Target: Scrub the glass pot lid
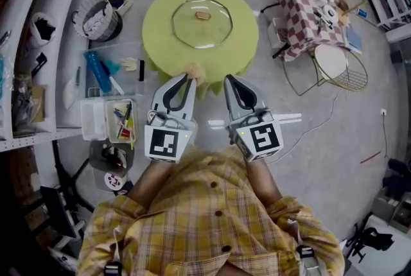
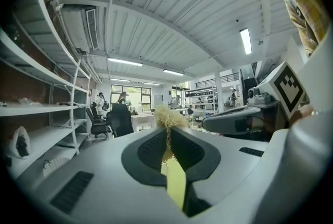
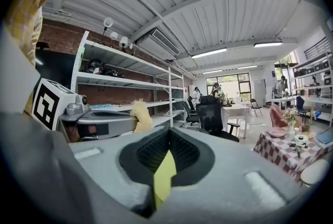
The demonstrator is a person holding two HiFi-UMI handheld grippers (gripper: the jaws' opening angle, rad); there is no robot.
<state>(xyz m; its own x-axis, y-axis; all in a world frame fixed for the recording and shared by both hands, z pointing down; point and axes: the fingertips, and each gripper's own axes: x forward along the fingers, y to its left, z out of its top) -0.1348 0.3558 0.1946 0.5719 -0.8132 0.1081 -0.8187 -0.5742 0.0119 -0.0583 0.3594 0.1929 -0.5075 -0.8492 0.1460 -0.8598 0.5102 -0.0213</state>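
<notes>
Currently the glass pot lid (image 1: 201, 23) lies flat, knob (image 1: 203, 15) up, in the middle of the round yellow-green table (image 1: 160, 50), well apart from both tools. The left gripper (image 1: 186, 77) is clamped on a tan fibrous scrubber (image 1: 192, 72), with the tuft poking out past its tips at the table's near edge. The right gripper (image 1: 229, 80) has its jaws together with nothing between them.

My read is that the lid is stiff, fairly heavy, breakable and slick. It is best pinned by the knob or pressed at the rim while the soft scrubber works over it.

Neither gripper view shows the lid. The clear glass makes its rim hard to trace, most of the scrubber is buried between the pads, and I can't tell whether it is wet.
</notes>
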